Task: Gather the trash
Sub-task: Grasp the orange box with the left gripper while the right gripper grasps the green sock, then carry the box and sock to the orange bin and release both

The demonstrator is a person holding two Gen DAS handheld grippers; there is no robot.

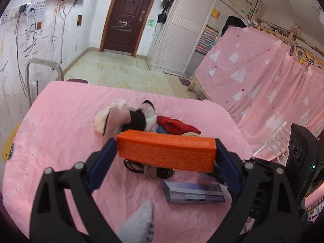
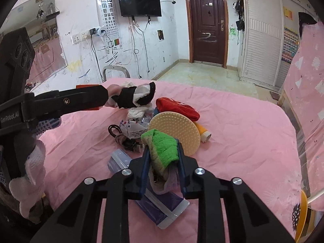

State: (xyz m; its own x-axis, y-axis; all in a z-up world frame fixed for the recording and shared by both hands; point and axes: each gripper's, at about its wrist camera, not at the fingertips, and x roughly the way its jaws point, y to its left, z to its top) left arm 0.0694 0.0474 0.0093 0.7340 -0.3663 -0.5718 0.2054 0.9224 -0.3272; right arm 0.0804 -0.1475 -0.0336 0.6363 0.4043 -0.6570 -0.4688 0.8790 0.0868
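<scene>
My left gripper (image 1: 165,144) is shut on a long orange box (image 1: 166,156), which spans the gap between its blue pads and hangs above the pink-covered table (image 1: 60,121). In the right wrist view that gripper (image 2: 105,96) reaches in from the left. My right gripper (image 2: 163,151) is shut on a bundle of green and yellow cloth (image 2: 163,141), held just over the clutter. Below lie a purple packet (image 2: 160,208), a black cable (image 2: 121,137), a crumpled wrapper (image 2: 135,127) and a yellow tube (image 2: 203,132).
A cream studded disc (image 2: 176,131), a red cloth (image 2: 176,107) and a black-and-white garment pile (image 2: 139,97) crowd the table's middle. A gloved hand (image 2: 30,172) holds the left tool. Pink curtained bunk (image 1: 253,77) stands right, a metal chair back (image 1: 42,66) behind.
</scene>
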